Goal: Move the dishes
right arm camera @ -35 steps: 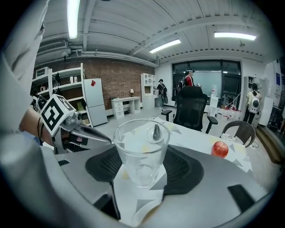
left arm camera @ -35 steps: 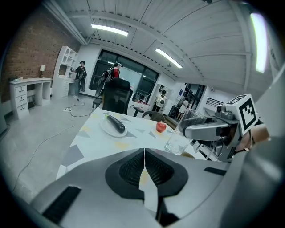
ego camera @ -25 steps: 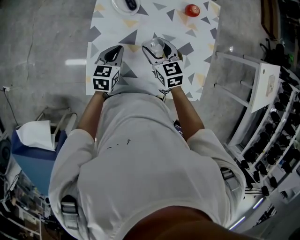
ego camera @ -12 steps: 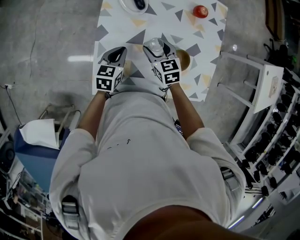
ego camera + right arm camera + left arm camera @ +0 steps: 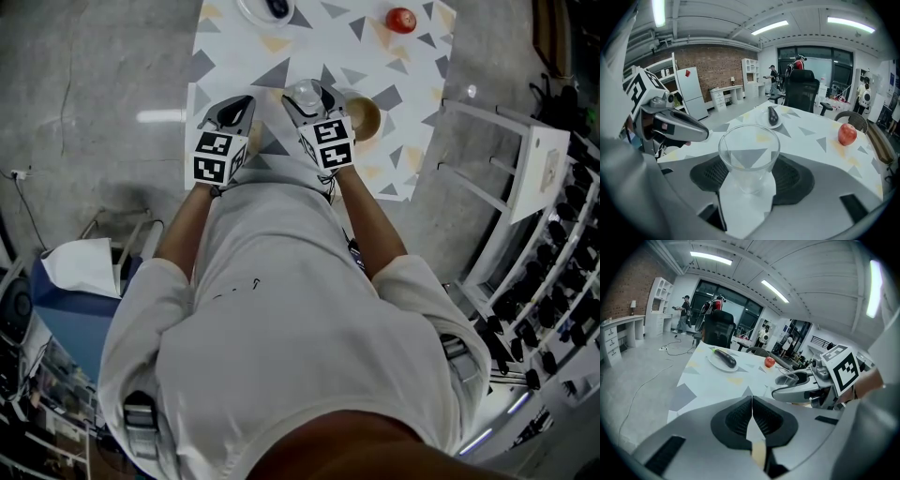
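Observation:
My right gripper (image 5: 305,95) is shut on a clear empty drinking glass (image 5: 749,152), held upright between the pads just above the white table with grey and tan triangles (image 5: 234,56). The glass (image 5: 303,91) shows at the jaws in the head view. My left gripper (image 5: 239,103) hovers beside it to the left, shut with nothing between its pads (image 5: 751,416). A tan bowl (image 5: 363,116) sits right of the right gripper. A white plate with a dark eggplant (image 5: 771,116) lies at the table's far side, and a red apple (image 5: 847,133) at the far right.
A white frame rack (image 5: 506,178) stands on the floor to the right of the table. A blue bin with white paper (image 5: 75,281) is at the left. Black office chairs (image 5: 800,91) stand beyond the table's far end, with people further back.
The right gripper with the glass has sunk slightly and shifted left, baring the tan bowl that it hid before. The left gripper has stayed in place.

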The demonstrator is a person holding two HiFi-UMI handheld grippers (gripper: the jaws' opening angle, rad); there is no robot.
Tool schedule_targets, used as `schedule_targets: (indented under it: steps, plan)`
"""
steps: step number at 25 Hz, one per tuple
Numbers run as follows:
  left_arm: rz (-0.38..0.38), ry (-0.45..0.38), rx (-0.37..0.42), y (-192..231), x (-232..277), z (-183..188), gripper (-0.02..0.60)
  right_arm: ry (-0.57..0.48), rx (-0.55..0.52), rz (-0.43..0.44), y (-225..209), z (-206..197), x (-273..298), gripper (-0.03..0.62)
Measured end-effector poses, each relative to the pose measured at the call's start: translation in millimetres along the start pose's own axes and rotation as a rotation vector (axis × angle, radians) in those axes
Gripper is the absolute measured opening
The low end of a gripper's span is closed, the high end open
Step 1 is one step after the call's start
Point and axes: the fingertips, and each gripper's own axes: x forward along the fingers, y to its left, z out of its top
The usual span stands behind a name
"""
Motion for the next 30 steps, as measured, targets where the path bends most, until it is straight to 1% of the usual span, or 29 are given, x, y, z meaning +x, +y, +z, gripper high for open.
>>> schedule_targets:
  steps: [5,9,14,17,20,25,30]
  plan:
    - [-0.004,-0.003,0.008,-8,2,2,0.021,-0.008,0.001,0.024,7,1,-5,0.278]
    - [0.002,-0.016,0.014,-15,1,7,0.021,-0.021,0.019,0.050,9,-1,-12,0.306]
    - [0.023,-0.061,0.019,-23,-6,28,0.021,-0.068,0.027,0.085,11,1,-35,0.318]
    - [0.051,-0.097,0.012,-22,-12,45,0.021,-0.087,0.034,0.088,7,2,-51,0.316]
    - [0.060,-0.119,0.028,-29,-13,60,0.021,-0.101,0.049,0.081,-1,2,-65,0.307]
    - [0.060,-0.142,0.057,-51,-12,84,0.021,-0.113,0.065,0.052,-22,-2,-87,0.240]
    - [0.013,-0.142,0.102,-90,4,93,0.021,-0.125,0.082,-0.008,-51,-15,-108,0.131]
